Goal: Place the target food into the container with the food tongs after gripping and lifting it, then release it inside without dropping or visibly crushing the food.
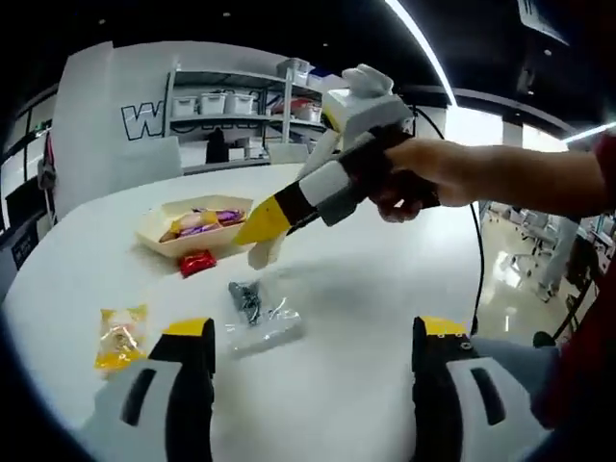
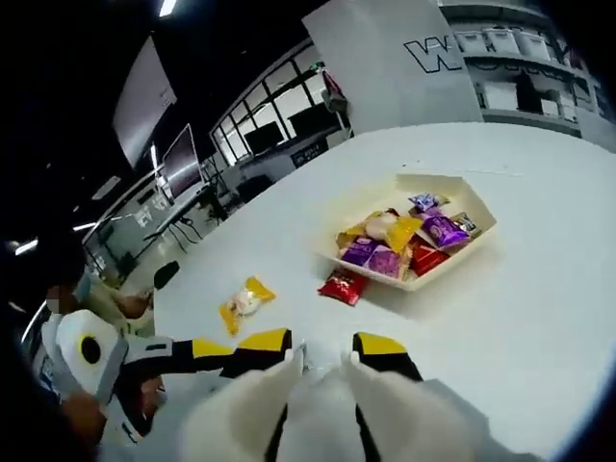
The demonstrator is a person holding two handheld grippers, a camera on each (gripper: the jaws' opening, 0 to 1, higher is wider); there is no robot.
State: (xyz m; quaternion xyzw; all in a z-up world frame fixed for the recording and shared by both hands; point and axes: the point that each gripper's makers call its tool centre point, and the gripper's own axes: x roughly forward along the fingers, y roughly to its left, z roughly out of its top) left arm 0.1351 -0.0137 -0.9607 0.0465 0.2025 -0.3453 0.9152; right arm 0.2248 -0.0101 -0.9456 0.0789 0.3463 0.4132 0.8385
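A cream paper tray (image 1: 154, 231) (image 2: 481, 219) holds several snack packets. On the white table beside it lie a red packet (image 1: 196, 262) (image 2: 342, 285), a yellow packet (image 1: 120, 338) (image 2: 244, 301) and a clear plastic bag with something dark inside (image 1: 256, 310). My left gripper (image 1: 313, 346) is low over the table, jaws wide open and bare, with the bag just ahead. A hand holds my right gripper (image 1: 262, 243) (image 2: 322, 364) above the table between the tray and the bag; its white-tipped jaws stand a narrow gap apart with nothing between them.
The round white table (image 1: 366, 289) (image 2: 539, 308) has bare surface to the right of the tray. One finger (image 2: 207, 352) of the left gripper reaches in at lower left. A person (image 2: 115, 303) sits beyond the table edge. Shelves with bins (image 1: 231, 106) stand at the back.
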